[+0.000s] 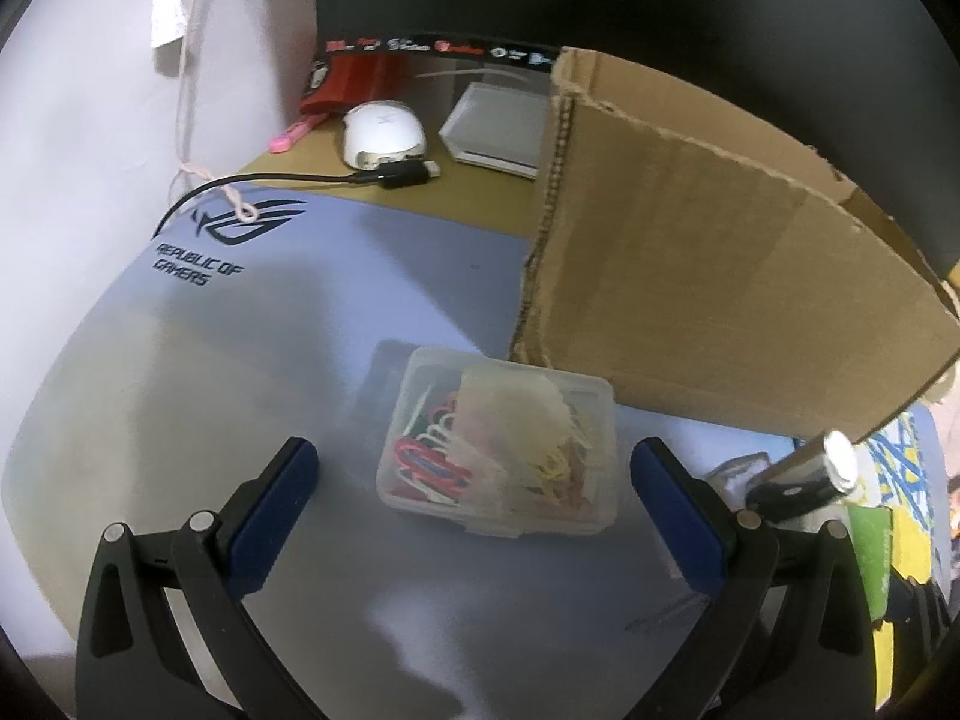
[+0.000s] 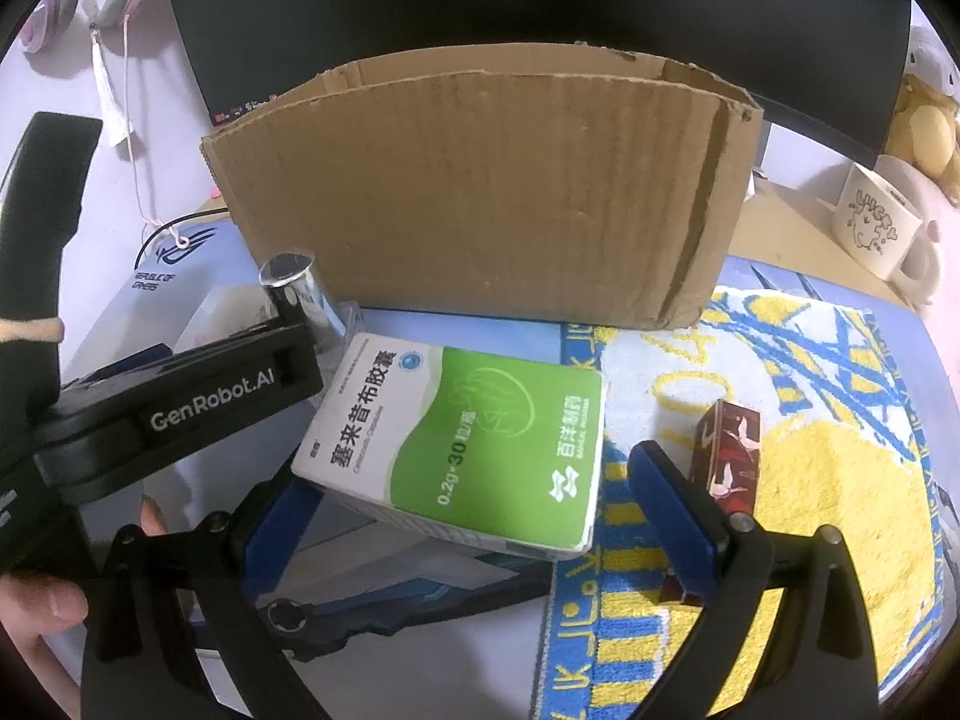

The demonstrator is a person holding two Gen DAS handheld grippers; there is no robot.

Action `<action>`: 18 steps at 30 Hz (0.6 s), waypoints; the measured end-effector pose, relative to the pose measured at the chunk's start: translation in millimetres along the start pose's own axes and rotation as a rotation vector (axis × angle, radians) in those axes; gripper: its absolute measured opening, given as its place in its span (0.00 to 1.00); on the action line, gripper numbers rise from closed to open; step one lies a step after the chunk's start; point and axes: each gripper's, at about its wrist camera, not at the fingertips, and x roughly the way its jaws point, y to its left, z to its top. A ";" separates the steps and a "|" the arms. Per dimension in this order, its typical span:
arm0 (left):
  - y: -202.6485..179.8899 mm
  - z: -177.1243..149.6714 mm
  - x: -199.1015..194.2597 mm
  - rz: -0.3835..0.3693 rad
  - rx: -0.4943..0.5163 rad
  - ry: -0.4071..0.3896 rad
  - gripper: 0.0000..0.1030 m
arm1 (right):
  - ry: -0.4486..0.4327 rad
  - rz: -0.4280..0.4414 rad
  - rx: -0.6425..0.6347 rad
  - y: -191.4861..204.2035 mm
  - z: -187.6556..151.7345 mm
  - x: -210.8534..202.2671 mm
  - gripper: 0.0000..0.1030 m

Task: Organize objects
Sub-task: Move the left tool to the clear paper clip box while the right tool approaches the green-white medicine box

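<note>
Two grippers are working here, and each one is facing its own thing. The left gripper (image 1: 474, 483) is standing wide open, and the clear plastic box (image 1: 498, 444) of coloured clips is lying on the grey mat (image 1: 180, 390) between its blue pads (image 1: 273, 516), a little ahead of the tips and touching neither pad. The box's long side is running roughly across the jaws, so I judge that a short push forward is enough before closing. The right gripper (image 2: 474, 510) is also holding its jaws wide apart; the green and white medicine box (image 2: 474, 438) is sitting between them with its near edge raised, its long axis slanting across the gap, and I cannot tell whether the pads are touching it. Just beside the right pad, a small dark red box (image 2: 729, 450) is standing on the yellow and blue towel (image 2: 840, 480). Farther back, the open cardboard box (image 2: 480, 192) is waiting behind both things, probably the place for them.
</note>
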 end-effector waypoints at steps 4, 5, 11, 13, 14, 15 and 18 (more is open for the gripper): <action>-2.3 0.8 1.2 0.011 0.002 0.002 1.00 | -0.003 0.001 -0.008 1.5 -2.4 -1.6 1.00; -2.4 0.7 1.2 0.013 -0.001 0.002 1.00 | -0.005 -0.001 -0.014 2.3 -3.0 -2.0 1.00; -1.0 -1.6 0.8 0.051 -0.020 -0.001 0.99 | -0.022 -0.018 -0.018 3.5 -3.4 -4.3 1.00; -1.3 -3.2 -1.4 0.053 -0.017 -0.013 0.89 | -0.032 -0.019 -0.011 2.6 -2.7 -6.2 1.00; -2.3 -3.9 -2.5 0.053 -0.010 -0.023 0.78 | -0.034 -0.015 -0.007 2.1 -2.4 -7.2 0.99; -3.5 -4.7 -3.8 0.058 -0.001 -0.033 0.71 | -0.031 -0.006 -0.006 1.7 -2.2 -7.4 0.91; -3.1 -5.1 -4.8 0.080 0.001 -0.038 0.68 | -0.022 0.000 -0.010 0.1 -1.5 -9.1 0.85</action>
